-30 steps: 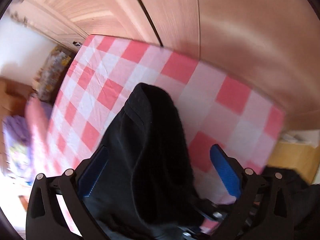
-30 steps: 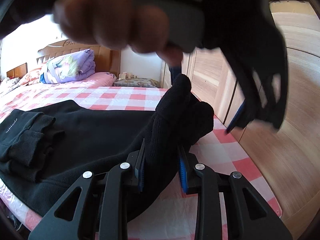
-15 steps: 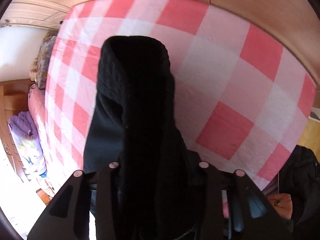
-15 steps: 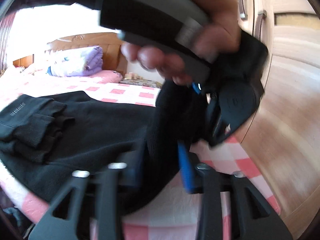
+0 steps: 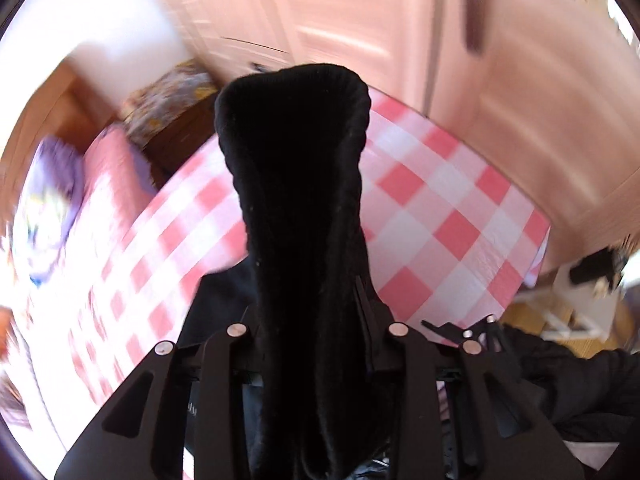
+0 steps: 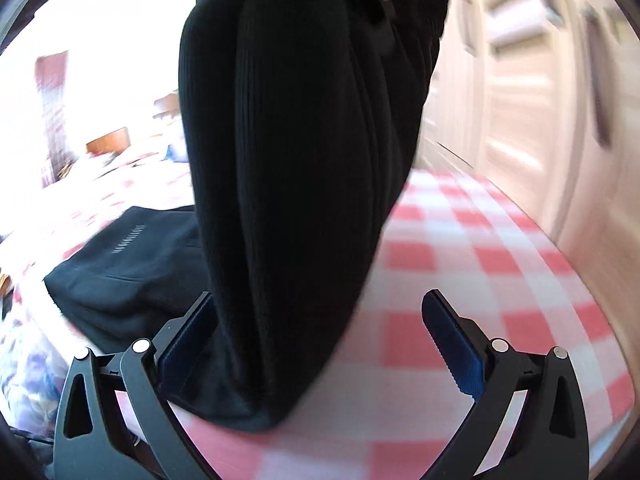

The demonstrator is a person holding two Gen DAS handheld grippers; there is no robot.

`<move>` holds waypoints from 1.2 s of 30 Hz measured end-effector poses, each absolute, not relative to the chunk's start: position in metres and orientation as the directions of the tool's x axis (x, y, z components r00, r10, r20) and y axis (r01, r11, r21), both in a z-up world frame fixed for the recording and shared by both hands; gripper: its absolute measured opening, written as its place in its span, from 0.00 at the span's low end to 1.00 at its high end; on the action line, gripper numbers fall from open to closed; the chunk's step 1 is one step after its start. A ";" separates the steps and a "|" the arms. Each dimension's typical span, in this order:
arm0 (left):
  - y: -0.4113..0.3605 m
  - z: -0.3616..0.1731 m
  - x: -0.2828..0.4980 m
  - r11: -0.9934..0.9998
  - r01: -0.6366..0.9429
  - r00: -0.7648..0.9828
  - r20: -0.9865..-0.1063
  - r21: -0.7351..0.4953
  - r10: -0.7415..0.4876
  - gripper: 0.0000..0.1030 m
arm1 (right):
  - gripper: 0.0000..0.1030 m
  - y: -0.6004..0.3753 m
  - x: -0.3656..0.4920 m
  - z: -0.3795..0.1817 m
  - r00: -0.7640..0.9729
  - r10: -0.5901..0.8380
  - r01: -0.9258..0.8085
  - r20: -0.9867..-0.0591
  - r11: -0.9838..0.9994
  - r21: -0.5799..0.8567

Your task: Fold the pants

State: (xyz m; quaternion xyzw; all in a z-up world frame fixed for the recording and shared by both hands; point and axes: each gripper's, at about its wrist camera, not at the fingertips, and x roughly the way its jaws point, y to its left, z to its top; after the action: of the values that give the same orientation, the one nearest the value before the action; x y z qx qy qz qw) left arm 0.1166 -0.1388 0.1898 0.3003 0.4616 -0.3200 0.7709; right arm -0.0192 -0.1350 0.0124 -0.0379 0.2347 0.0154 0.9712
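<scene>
Left wrist view: left gripper point(image 5: 316, 344) jaws closing, clamped on the black pants point(image 5: 296, 184).
Pants position: ribbed leg end raised above the checked bedspread point(image 5: 436, 216).
Right wrist view: right gripper point(image 6: 320, 336) jaws opening, wide apart; pants point(image 6: 304, 160) hang between them, left pad point(image 6: 188, 332) just beside the fabric, right pad clear.
Wardrobe point(image 6: 520, 80): right, blurred.

Pants point(image 6: 304, 184) hanging up off bed point(image 6: 500, 280) before you, lower part lying on bed at left; wardrobe point(image 6: 532, 92) standing right of bed.
</scene>
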 end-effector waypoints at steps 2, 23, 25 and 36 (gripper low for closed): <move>-0.091 0.212 0.113 0.672 0.732 0.379 -0.886 0.112 -0.265 0.25 | 0.95 -0.106 -0.008 0.009 0.881 -0.010 -0.079 -0.472 0.982 -0.169; 0.247 -0.002 0.149 0.732 0.250 0.384 -0.629 -0.634 -0.676 0.23 | 0.95 -0.072 0.004 -0.017 0.883 -0.184 0.012 -0.431 0.928 -0.372; 0.239 0.008 0.143 0.769 0.265 0.411 -0.654 -0.581 -0.635 0.21 | 0.95 -0.067 -0.002 -0.015 0.900 -0.193 0.025 -0.390 0.917 -0.397; 0.233 -0.012 0.147 0.809 0.220 0.390 -0.711 -0.545 -0.585 0.39 | 0.86 -0.033 -0.016 -0.031 0.966 -0.194 0.036 -0.173 0.757 -0.652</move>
State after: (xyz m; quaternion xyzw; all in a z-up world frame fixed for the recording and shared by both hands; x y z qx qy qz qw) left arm 0.1468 0.2333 -0.0122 -0.1849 0.4935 -0.2478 0.8129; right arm -0.0157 -0.0328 -0.0312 -0.3427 0.1156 -0.0619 0.9303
